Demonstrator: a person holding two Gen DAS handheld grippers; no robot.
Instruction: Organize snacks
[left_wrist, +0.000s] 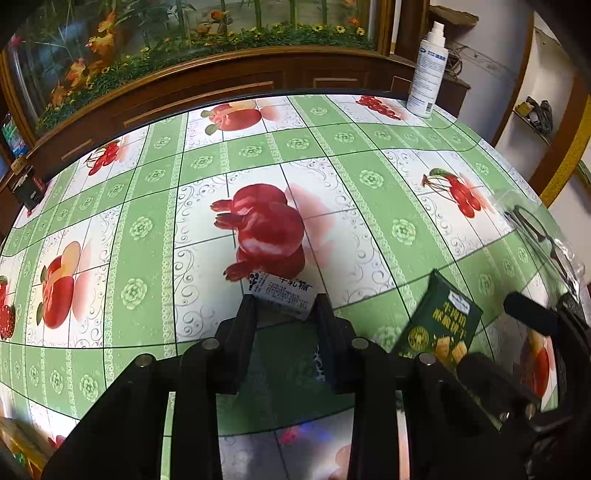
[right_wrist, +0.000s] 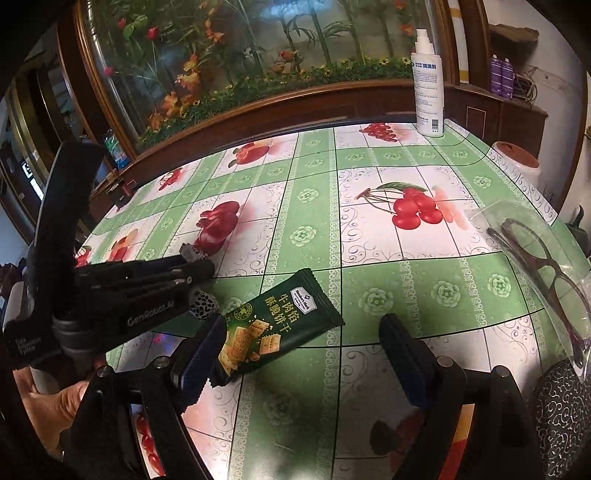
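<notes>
The middle of the tabletop (right_wrist: 314, 206) is free; a spray bottle (right_wrist: 428, 96) stands at the far edge, glasses (right_wrist: 535, 258) lie at the right side

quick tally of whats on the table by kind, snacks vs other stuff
Snacks: 2, the white candy between the left tool's pads and the green cracker pack
Spray bottles: 1, the bottle at the far edge
Glasses: 1, the glasses in a clear bag
Total: 4
</notes>
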